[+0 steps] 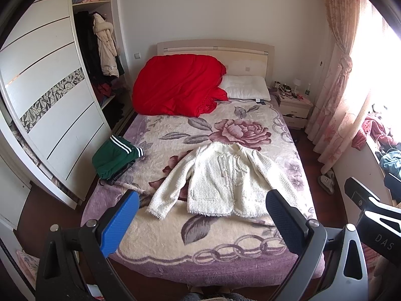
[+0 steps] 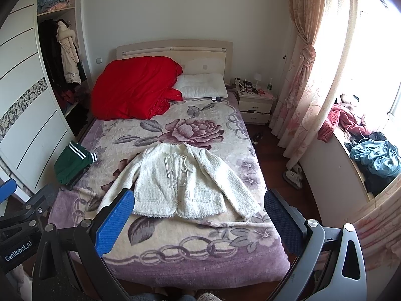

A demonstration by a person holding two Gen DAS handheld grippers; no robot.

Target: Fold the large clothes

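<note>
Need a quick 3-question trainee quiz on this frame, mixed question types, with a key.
1. True or false: the white jacket lies spread flat on the bed with its front facing up.
2. Multiple choice: the folded green garment lies (A) on the pillow, (B) near the bed edge on the wardrobe side, (C) on the floor.
3. Short answer: how do the jaws of the left gripper and right gripper stand, and do they hold anything?

Key:
1. True.
2. B.
3. Both open, holding nothing, short of the jacket's hem.
</note>
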